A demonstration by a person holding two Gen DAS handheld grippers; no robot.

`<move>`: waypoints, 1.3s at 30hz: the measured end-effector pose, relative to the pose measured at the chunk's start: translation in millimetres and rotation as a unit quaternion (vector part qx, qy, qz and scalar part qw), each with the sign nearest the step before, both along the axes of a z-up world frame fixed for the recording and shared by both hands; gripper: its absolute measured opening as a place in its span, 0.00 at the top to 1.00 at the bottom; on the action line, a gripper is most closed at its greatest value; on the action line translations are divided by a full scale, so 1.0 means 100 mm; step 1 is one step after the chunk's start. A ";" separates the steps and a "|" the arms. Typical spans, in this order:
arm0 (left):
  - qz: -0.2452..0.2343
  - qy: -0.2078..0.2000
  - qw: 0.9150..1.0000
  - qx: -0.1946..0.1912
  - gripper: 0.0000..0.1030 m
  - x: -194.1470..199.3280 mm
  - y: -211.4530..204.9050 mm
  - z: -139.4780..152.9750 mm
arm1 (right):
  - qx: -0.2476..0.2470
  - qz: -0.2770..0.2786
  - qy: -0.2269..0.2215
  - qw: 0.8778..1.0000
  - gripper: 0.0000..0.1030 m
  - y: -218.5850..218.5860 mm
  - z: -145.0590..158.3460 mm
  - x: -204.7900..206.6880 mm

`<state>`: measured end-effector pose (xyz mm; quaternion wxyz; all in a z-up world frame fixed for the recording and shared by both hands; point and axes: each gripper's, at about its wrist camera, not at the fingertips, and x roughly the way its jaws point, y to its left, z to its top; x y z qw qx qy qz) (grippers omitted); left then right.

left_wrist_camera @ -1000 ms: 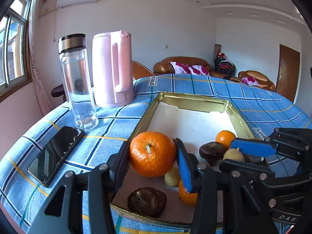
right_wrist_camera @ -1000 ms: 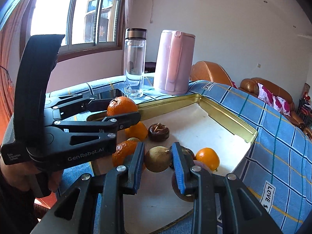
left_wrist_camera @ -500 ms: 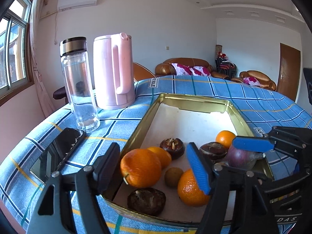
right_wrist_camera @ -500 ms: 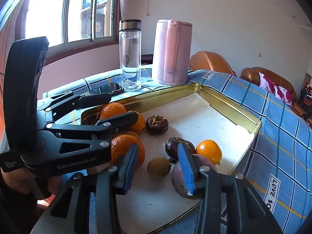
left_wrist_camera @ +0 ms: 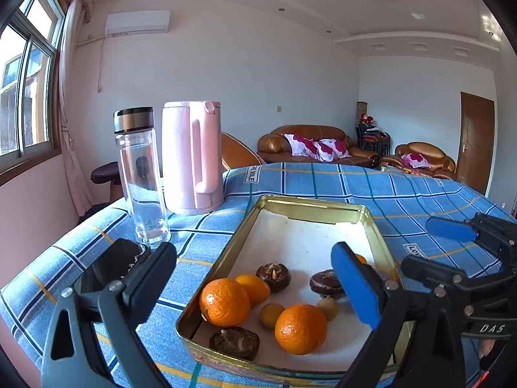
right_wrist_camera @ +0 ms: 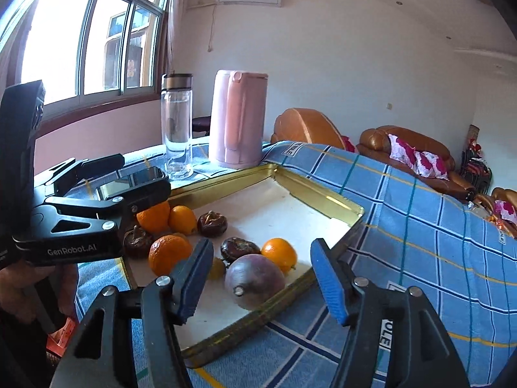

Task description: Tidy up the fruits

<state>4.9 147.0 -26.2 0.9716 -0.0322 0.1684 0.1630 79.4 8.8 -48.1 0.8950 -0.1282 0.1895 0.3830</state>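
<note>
Both jaws opening, nothing gripped: left gripper (left_wrist_camera: 255, 278) wide, right gripper (right_wrist_camera: 261, 278) mid-width, fruit sits loose in gold tray (right_wrist_camera: 316, 194) just ahead, passion fruit (right_wrist_camera: 255, 279) nearest the right's jaws.

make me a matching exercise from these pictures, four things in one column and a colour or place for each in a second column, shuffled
Things:
1. kettle
2. water bottle
3. phone
4. passion fruit

Colour or place:
A. lying flat on the cloth, beside the tray
B. purple, in the tray's near corner in the right wrist view
C. pink, with a handle
D. clear glass, dark cap

Pairs: 1-C, 2-D, 3-A, 4-B
</note>
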 end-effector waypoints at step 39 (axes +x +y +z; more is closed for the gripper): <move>-0.020 -0.003 0.999 0.047 0.00 0.00 -0.39 0.13 | 0.052 -0.054 -0.047 0.996 0.20 -0.49 0.21 -0.14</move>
